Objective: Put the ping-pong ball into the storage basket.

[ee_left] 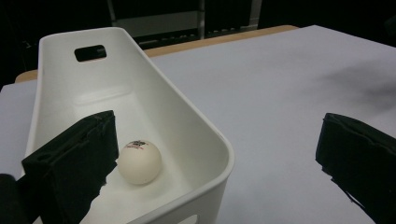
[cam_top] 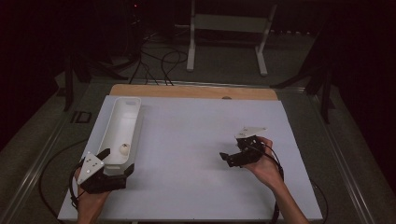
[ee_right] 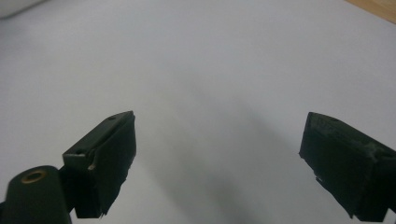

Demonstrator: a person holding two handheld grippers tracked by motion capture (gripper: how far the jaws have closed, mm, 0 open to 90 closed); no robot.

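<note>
A long white bin (cam_top: 119, 122) lies along the left side of the white table top (cam_top: 187, 135), with a white ball (cam_top: 124, 149) in its near end. In the left gripper view the ball (ee_left: 139, 162) carries a small printed mark and rests on the floor of the bin (ee_left: 184, 116). My left gripper (cam_top: 117, 161) is open and straddles the bin's near right wall, one jaw inside beside the ball and the other outside over the table. My left gripper (ee_left: 217, 128) holds nothing. At the right, my right gripper (cam_top: 232, 147) hangs open over bare table, and its view (ee_right: 222, 123) shows nothing between the jaws.
A wooden strip (cam_top: 187, 91) borders the table's far edge. Beyond it on the dark floor stand a white frame (cam_top: 229, 28) and loose cables (cam_top: 163, 60). Metal rails run along both sides of the table.
</note>
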